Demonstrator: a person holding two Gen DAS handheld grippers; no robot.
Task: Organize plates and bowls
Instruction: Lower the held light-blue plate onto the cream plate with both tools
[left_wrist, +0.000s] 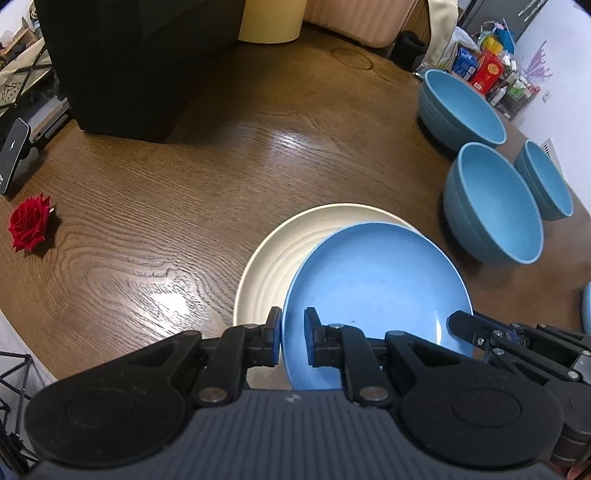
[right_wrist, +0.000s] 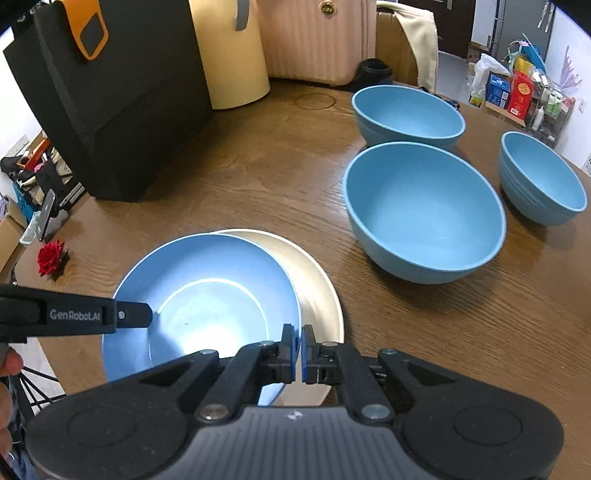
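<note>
Nearest my left wrist camera, the left gripper (left_wrist: 293, 338) has its fingers narrowed onto the near-left rim of the blue plate (left_wrist: 376, 291), one pad on each side of the edge, so I read that as a pinch on the plate. From the right wrist camera I see the right gripper (right_wrist: 298, 352) with its pads almost together on the same plate's rim, at about five o'clock of the plate; that edge runs between them, so both grippers hold the one plate.

It lies over the cream plate (left_wrist: 277, 258), offset so that the cream one shows as a crescent from nine to twelve o'clock in the left view. I cannot tell whether the two plates touch.

On the wooden table (left_wrist: 184, 192), three blue bowls stand upright and apart from the plates: the middle bowl (right_wrist: 424, 210) at two o'clock of the plates in the right view, the far bowl (right_wrist: 408, 110) beyond it at twelve, the small bowl (right_wrist: 543, 177) at three. A red rose (left_wrist: 31, 221) lies at nine o'clock near the table's edge.
</note>
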